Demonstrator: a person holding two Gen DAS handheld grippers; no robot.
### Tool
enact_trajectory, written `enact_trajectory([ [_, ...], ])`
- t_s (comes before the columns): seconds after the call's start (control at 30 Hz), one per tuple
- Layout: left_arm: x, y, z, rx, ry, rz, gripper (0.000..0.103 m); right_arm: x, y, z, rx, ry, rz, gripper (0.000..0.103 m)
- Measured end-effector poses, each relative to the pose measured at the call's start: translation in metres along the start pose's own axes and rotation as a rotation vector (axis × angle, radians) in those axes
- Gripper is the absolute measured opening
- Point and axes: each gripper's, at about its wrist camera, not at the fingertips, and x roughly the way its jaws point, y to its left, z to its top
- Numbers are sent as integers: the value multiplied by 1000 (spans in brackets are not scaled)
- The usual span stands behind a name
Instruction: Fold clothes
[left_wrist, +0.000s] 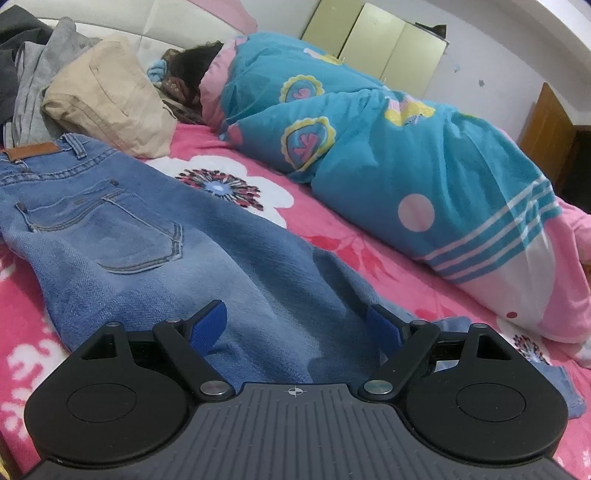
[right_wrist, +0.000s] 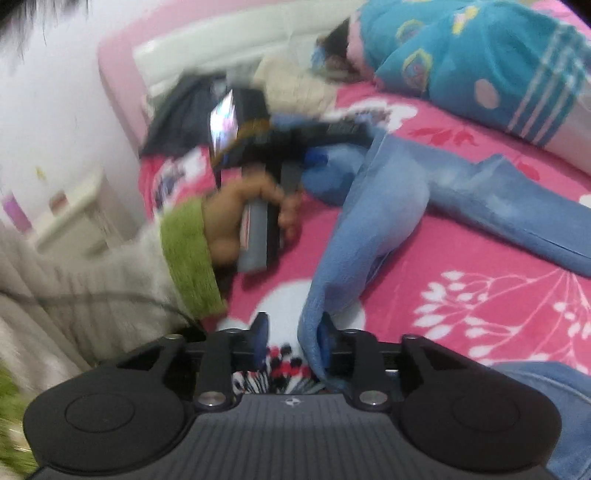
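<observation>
While blue jeans (left_wrist: 122, 229) lie spread across a pink floral bed (left_wrist: 332, 236), the left gripper (left_wrist: 295, 326) hovers low over the denim near the back pocket, its blue pads (left_wrist: 208, 325) spread wide and holding nothing. On the near side, the right gripper (right_wrist: 293, 338) stands partly parted with the end of a jeans leg (right_wrist: 369, 229) between its fingers. Far right, a turquoise quilt (left_wrist: 388, 147) is bundled; far left, beige folded clothing (left_wrist: 110, 96) rests.
</observation>
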Motion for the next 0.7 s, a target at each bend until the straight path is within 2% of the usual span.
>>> enact_trajectory([
  [0.07, 1, 0, 0, -3, 1, 3, 84, -19, -18, 2, 84, -76, 36, 48],
  [0.13, 1, 0, 2, -10, 5, 2, 84, -39, -48, 2, 202, -169, 14, 57],
  [0.17, 1, 1, 2, -13, 6, 0, 84, -48, -67, 0, 272, -216, -24, 61],
  [0.23, 0, 2, 2, -17, 8, -3, 84, -64, -110, -4, 434, -302, -133, 62],
  [0.43, 1, 1, 1, -3, 8, 1, 84, -88, -224, -30, 864, -475, -358, 62],
  [0.53, 4, -2, -2, 24, 4, 17, 86, -99, -280, -43, 1077, -556, -467, 56],
  [0.6, 6, -4, -4, 42, 1, 29, 86, -106, -318, -52, 1219, -609, -539, 45],
  [0.63, 6, -4, -4, 43, -2, 30, 86, -106, -327, -53, 1246, -619, -558, 39],
  [0.7, 6, -4, -4, 37, -6, 31, 86, -100, -331, -49, 1237, -612, -568, 4],
])
